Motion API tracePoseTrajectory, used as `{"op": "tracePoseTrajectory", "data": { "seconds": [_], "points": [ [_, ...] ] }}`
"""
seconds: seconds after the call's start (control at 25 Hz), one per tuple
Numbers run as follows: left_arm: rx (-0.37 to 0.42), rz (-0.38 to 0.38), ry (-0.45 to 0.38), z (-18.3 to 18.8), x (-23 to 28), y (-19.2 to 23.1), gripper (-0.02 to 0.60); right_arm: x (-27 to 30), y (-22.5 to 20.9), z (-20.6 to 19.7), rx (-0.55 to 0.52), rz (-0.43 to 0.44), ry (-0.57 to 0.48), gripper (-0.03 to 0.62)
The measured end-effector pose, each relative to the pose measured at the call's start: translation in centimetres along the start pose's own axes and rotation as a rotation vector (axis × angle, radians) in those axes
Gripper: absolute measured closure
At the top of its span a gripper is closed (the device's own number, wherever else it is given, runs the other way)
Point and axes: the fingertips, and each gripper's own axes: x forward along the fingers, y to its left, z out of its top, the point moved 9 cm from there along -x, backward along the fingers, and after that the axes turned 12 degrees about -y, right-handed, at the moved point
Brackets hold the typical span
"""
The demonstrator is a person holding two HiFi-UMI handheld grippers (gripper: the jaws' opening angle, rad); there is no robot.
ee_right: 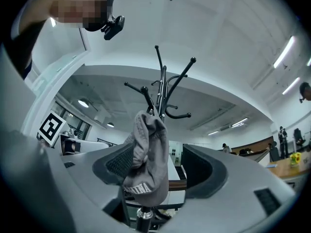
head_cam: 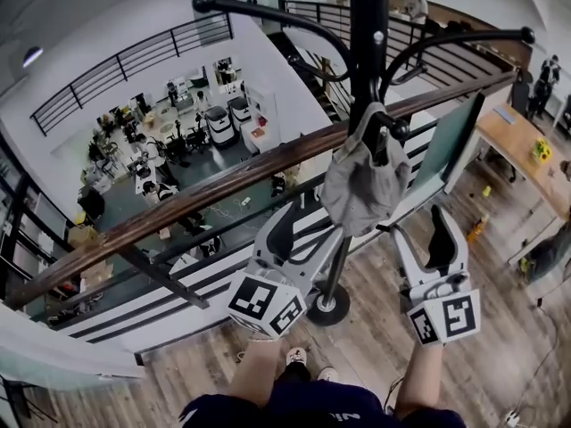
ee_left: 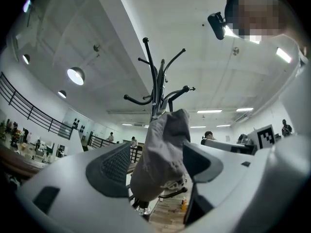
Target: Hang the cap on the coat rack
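A grey cap (head_cam: 361,181) hangs from a lower hook of the black coat rack (head_cam: 368,25), drooping against the pole. My left gripper (head_cam: 308,232) is just below and left of the cap, jaws open. My right gripper (head_cam: 422,239) is below and right of it, also open. In the left gripper view the cap (ee_left: 163,154) hangs between the spread pads, with the coat rack (ee_left: 158,81) rising behind. In the right gripper view the cap (ee_right: 148,159), with white lettering on it, dangles between the wide jaws below the rack's hooks (ee_right: 163,91). Neither gripper presses on it.
The rack's round base (head_cam: 328,306) stands on wooden flooring beside a wooden handrail (head_cam: 178,199) over a lower floor of equipment (head_cam: 178,132). A wooden table (head_cam: 517,145) stands at the right. The person's shoes (head_cam: 299,357) are near the base.
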Motion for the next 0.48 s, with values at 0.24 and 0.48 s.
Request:
{"op": "tracePoseTrajectory", "data": {
  "seconds": [0.24, 0.48],
  "points": [
    [-0.045, 0.01, 0.056, -3.7, -2.7, -0.1, 0.252, -2.8, 1.1, -3.7, -0.003, 0.003, 0.094, 0.286],
    [-0.043, 0.021, 0.163, -7.0, -6.4, -0.8, 0.255, -5.3, 2.8, -6.7, -0.004, 0.009, 0.173, 0.29]
  ]
}}
